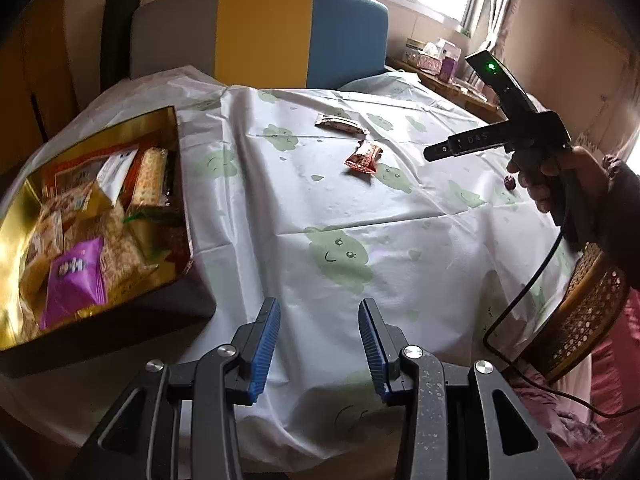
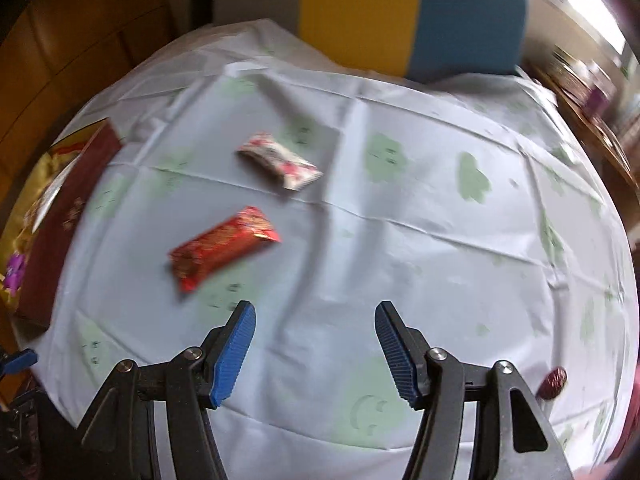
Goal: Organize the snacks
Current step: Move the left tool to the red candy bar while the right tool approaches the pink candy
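Two wrapped snacks left outside the gold box

Both the left gripper (image 1: 319,350) and right gripper (image 2: 314,354) stand apart, empty. The red packet (image 2: 222,248) and white packet (image 2: 280,162) lie well right of the gold box (image 1: 176,152); I judge that slippery wrappers could skid away on the wrinkled tablecloth (image 2: 400,260) under a shallow pinch.
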